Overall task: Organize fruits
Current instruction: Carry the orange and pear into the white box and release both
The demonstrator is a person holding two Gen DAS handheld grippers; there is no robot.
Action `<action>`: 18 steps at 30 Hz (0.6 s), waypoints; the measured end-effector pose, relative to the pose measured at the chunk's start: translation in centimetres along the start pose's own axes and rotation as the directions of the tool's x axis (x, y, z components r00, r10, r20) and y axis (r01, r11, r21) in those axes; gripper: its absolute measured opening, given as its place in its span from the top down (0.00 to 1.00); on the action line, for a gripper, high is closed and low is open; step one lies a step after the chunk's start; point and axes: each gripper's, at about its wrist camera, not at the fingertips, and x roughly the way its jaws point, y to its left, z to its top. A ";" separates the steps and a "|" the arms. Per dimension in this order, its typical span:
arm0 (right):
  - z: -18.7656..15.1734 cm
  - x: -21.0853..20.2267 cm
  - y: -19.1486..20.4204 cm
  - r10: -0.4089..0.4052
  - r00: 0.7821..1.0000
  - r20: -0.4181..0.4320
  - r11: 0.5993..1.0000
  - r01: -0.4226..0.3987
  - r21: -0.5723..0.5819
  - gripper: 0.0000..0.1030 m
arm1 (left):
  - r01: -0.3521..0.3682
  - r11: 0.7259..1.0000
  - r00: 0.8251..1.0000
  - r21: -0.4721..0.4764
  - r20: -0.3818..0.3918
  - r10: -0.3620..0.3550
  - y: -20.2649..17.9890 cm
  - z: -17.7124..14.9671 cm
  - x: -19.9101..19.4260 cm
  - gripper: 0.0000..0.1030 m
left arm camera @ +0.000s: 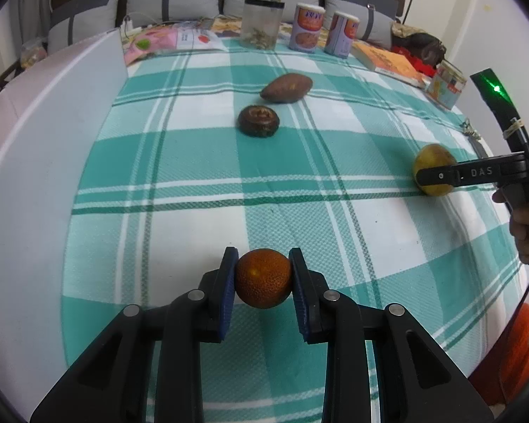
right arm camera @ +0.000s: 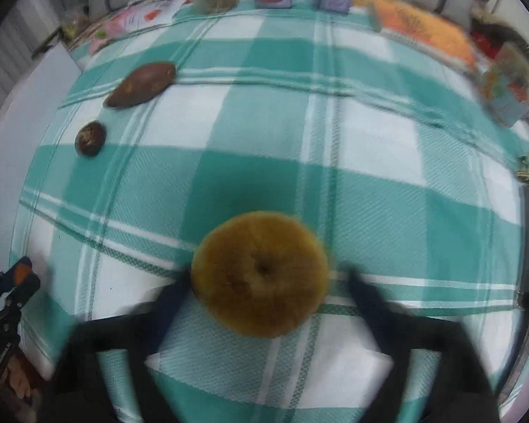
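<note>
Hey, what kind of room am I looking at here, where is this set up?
Most likely a living room at home: grey sofa cushions line the back, and a table under a green-and-white checked cloth carries household bits such as two snack cans and an orange book.

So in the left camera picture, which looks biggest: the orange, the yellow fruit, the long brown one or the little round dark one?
Biggest to smallest, as they look:
1. orange, though it sits closest to the camera
2. long brown fruit
3. yellow fruit and round dark fruit look about alike; the yellow one is partly hidden, so I won't rank them.
</note>
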 end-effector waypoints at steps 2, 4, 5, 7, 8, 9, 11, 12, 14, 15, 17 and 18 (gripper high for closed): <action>-0.4 -0.5 -0.3 0.006 1.000 0.012 1.000 -0.006 0.009 0.32 | 0.017 1.000 1.000 -0.015 0.004 -0.017 0.3 0.1 -0.7 0.72; -1.1 -1.8 -0.6 0.059 0.998 0.037 0.998 -0.060 0.035 0.32 | 0.054 0.998 0.998 -0.036 0.014 -0.054 0.6 0.2 -2.0 0.72; -1.5 -2.3 -0.6 0.075 0.996 0.046 0.996 -0.077 0.041 0.32 | 0.073 0.996 0.997 -0.042 0.024 -0.072 0.8 0.3 -2.9 0.72; -1.8 -4.1 0.1 0.115 0.990 0.077 0.993 -0.117 0.026 0.32 | 0.108 0.993 0.993 -0.052 0.053 -0.105 1.5 0.5 -5.4 0.72; -1.8 -5.1 0.7 0.133 0.987 0.093 0.991 -0.134 0.008 0.32 | 0.117 0.991 0.991 -0.058 0.066 -0.113 1.9 0.7 -6.4 0.72; -1.6 -6.6 1.7 0.158 0.981 0.113 0.987 -0.157 -0.018 0.32 | 0.128 0.989 0.988 -0.068 0.090 -0.122 2.6 0.9 -8.1 0.72; -1.2 -8.3 3.5 0.197 0.971 0.137 0.980 -0.191 -0.052 0.32 | 0.137 0.987 0.984 -0.086 0.122 -0.126 4.2 1.4 -10.6 0.72; -0.7 -9.4 5.0 0.229 0.962 0.151 0.973 -0.220 -0.077 0.32 | 0.136 0.986 0.982 -0.101 0.142 -0.121 5.5 1.7 -12.2 0.72; 0.1 -11.2 8.0 0.279 0.945 0.172 0.957 -0.260 -0.127 0.32 | 0.122 0.983 0.979 -0.136 0.179 -0.096 8.4 2.3 -14.7 0.72; 0.6 -12.2 10.1 0.310 0.933 0.183 0.946 -0.282 -0.163 0.32 | 0.104 0.981 0.978 -0.163 0.196 -0.071 10.3 2.5 -16.0 0.72; 1.3 -13.6 14.0 0.366 0.912 0.186 0.920 -0.325 -0.218 0.32 | 0.058 0.974 0.976 -0.219 0.216 -0.009 14.2 2.8 -17.7 0.72; 1.8 -14.0 16.2 0.398 0.900 0.178 0.903 -0.350 -0.248 0.32 | 0.016 0.968 0.975 -0.252 0.217 0.040 16.5 2.8 -18.2 0.72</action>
